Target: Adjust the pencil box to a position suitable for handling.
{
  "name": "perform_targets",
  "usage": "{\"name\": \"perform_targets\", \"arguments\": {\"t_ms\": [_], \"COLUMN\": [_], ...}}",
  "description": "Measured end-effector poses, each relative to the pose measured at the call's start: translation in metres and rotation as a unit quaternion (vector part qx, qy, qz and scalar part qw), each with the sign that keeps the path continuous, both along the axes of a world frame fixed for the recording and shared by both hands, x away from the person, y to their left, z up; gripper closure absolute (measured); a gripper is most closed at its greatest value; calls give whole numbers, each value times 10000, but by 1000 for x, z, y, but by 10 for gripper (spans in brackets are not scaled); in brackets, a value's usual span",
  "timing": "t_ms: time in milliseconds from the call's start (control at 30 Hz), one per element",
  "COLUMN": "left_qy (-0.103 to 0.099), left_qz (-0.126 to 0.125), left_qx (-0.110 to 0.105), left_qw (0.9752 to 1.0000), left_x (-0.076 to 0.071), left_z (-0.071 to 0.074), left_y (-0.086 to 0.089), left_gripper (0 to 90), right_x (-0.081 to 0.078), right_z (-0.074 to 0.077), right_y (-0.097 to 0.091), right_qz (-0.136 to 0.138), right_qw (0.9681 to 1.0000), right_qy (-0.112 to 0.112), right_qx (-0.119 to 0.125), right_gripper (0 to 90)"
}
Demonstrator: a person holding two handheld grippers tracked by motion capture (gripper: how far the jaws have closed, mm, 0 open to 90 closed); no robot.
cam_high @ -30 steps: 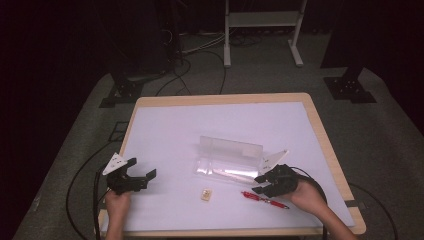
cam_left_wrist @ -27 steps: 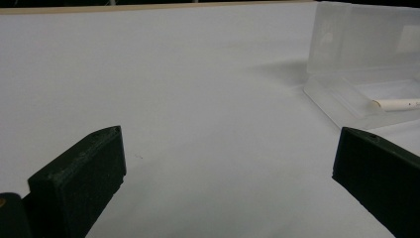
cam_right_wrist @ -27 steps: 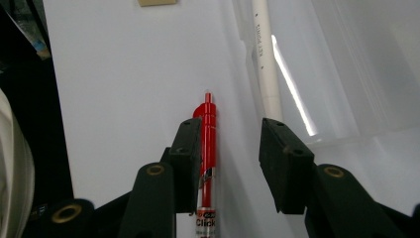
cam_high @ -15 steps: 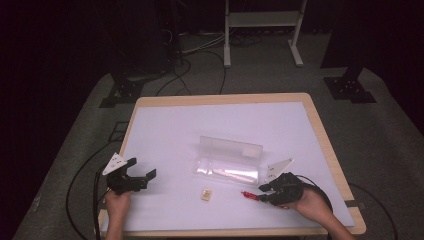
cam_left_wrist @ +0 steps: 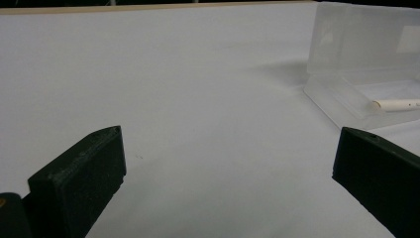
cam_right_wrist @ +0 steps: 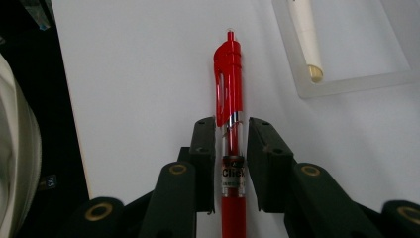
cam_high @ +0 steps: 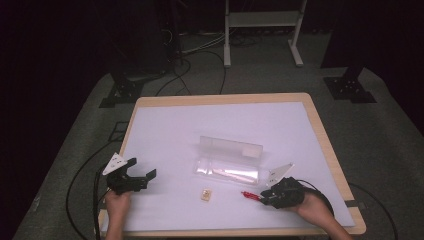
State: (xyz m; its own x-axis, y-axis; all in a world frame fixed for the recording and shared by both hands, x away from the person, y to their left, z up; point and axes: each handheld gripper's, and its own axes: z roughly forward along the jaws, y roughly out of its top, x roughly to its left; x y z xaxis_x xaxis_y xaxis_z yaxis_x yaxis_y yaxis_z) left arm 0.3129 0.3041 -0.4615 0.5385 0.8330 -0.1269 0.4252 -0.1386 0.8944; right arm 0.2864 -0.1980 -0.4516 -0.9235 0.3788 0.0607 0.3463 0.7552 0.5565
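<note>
Red pen (cam_right_wrist: 229,124) sat clamped in the right tool (cam_right_wrist: 231,166) lower right, probably headed for the clear case (cam_high: 229,162); left tool (cam_high: 131,177) idled, spread apart.

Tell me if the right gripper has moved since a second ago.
Yes. The right gripper slid toward the table's near edge, away from the clear case, onto the red pen.

Red click pen (cam_right_wrist: 229,114) flat on white table, near open clear case (cam_high: 229,163); white stick inside
</note>
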Motion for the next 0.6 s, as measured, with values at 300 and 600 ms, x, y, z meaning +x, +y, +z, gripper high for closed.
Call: {"name": "perform_targets", "arguments": {"t_ms": [300,600], "left_qy": [1,1], "left_qz": [1,4], "left_qx": [-10,-13], "left_qw": [10000,10000], "left_x": [0,0], "left_z": [0,0], "left_y": [0,0], "left_gripper": [0,0], "right_x": [0,-1], "right_z": [-4,-4], "right_y": [-1,-1], "right_qz": [-7,33], "right_qw": [10000,9999], "right_qy": [-21,-93], "right_qx": [-37,-84], "right_gripper": [779,789]}}
